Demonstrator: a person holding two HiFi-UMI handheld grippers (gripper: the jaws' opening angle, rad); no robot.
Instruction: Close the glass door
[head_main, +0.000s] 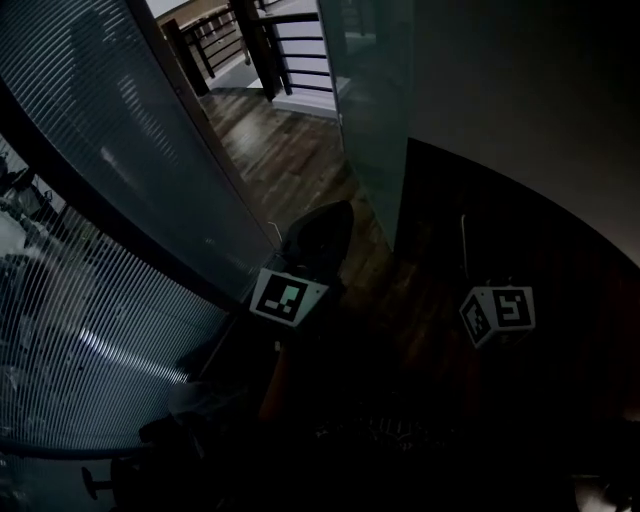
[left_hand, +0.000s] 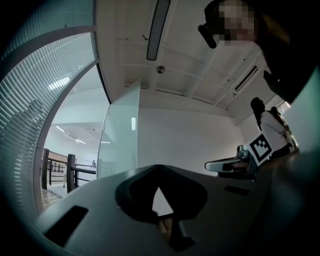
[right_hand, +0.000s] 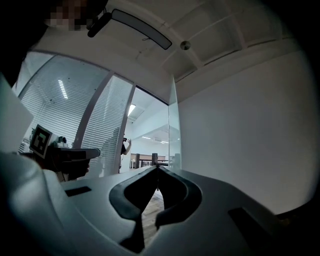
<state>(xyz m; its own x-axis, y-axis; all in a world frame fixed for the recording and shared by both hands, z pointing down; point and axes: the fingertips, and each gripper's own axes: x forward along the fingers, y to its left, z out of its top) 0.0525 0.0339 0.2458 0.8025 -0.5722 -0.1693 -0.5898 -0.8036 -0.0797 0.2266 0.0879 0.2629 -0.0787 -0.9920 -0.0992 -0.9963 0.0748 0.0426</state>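
The glass door (head_main: 372, 110) stands open, a tall pale-green pane edge-on beside the white wall; it also shows in the left gripper view (left_hand: 120, 135) and in the right gripper view (right_hand: 174, 135). My left gripper (head_main: 325, 225) is held out level toward the doorway, short of the pane and apart from it. Its jaws meet at the tips with nothing between them (left_hand: 158, 167). My right gripper (head_main: 463, 240) is beside it to the right, in front of the wall, also shut and empty (right_hand: 158, 167). Each gripper appears in the other's view: the right gripper (left_hand: 235, 165) and the left gripper (right_hand: 70, 155).
A curved glass wall with blinds (head_main: 120, 200) runs along the left. Dark wooden floor (head_main: 290, 150) leads through the doorway to a railing (head_main: 270, 40). The white wall (head_main: 520, 100) fills the right. A person (right_hand: 123, 145) stands far beyond the door.
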